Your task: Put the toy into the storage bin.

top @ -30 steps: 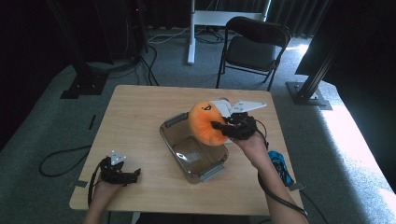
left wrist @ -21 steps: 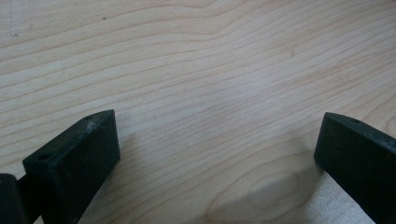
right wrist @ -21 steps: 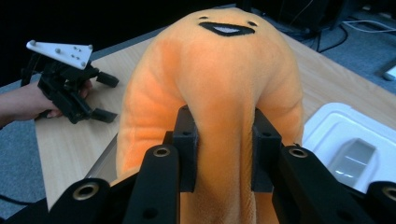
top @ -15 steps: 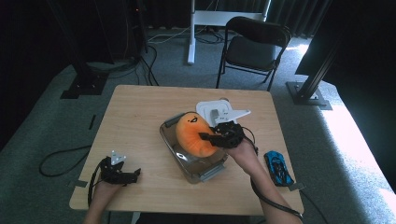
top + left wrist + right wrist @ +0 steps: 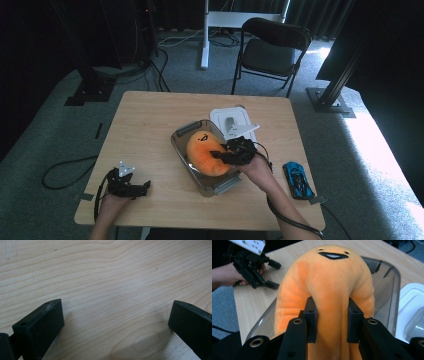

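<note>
Right gripper (image 5: 231, 154) has its jaws clamped on the orange plush toy (image 5: 207, 152), pinching a fold of its body; seen close in the right gripper view (image 5: 331, 322), the plush (image 5: 329, 285) bulges out on both sides of the pads. The plush sits low in the clear plastic container (image 5: 181, 150) at the middle of the wooden surface (image 5: 145, 115), face end toward the far-left, long axis running far-left to near-right along the container. It lies directly ahead of the right jaws and looks about settled, so the next move likely turns on letting go. The white lid (image 5: 224, 119) rests just beyond the container, far-right. A blue toy car (image 5: 297, 179) sits at the near right edge. Left gripper (image 5: 127, 184) rests near-left on the surface, well apart from the container, jaws wide apart with nothing between them (image 5: 115, 322). Right hand is nearer the job.
</note>
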A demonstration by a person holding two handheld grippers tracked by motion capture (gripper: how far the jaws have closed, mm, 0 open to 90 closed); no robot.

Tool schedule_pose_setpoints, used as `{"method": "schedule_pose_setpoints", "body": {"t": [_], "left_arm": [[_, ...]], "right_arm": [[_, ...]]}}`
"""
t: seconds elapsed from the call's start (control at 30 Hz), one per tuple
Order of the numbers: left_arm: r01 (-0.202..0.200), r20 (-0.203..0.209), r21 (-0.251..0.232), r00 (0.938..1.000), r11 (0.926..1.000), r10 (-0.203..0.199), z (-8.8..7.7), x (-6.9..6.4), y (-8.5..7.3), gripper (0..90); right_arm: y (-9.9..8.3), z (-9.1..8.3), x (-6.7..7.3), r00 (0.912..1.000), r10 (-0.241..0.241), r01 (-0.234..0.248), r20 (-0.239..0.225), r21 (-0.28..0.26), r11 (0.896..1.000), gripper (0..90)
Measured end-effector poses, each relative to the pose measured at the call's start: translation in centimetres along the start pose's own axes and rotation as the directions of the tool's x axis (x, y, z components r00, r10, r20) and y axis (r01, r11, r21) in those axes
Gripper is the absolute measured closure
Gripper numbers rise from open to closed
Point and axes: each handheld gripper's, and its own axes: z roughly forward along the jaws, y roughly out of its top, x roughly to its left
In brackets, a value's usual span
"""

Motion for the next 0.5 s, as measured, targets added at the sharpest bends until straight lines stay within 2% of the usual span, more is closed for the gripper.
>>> {"method": "schedule_pose_setpoints", "body": {"t": [0.07,0.47,0.5], "left_arm": [[0.0,0.0,0.0,1.0,1.0,0.0,0.0,0.0,0.0,0.5],[-0.002,0.0,0.0,1.0,1.0,0.002,0.0,0.0,0.0,0.5],[-0.002,0.0,0.001,1.0,1.0,0.002,0.0,0.0,0.0,0.5]], "right_arm": [[-0.3,0.3,0.0,0.9999,-0.015,0.015,0.0,0.012,1.0,68.7],[-1.2,1.8,-0.1,0.9996,-0.006,0.008,-0.029,0.069,0.998,67.9],[-1.3,2.3,-0.1,0.9996,-0.01,0.012,-0.025,0.097,0.995,67.5]]}}
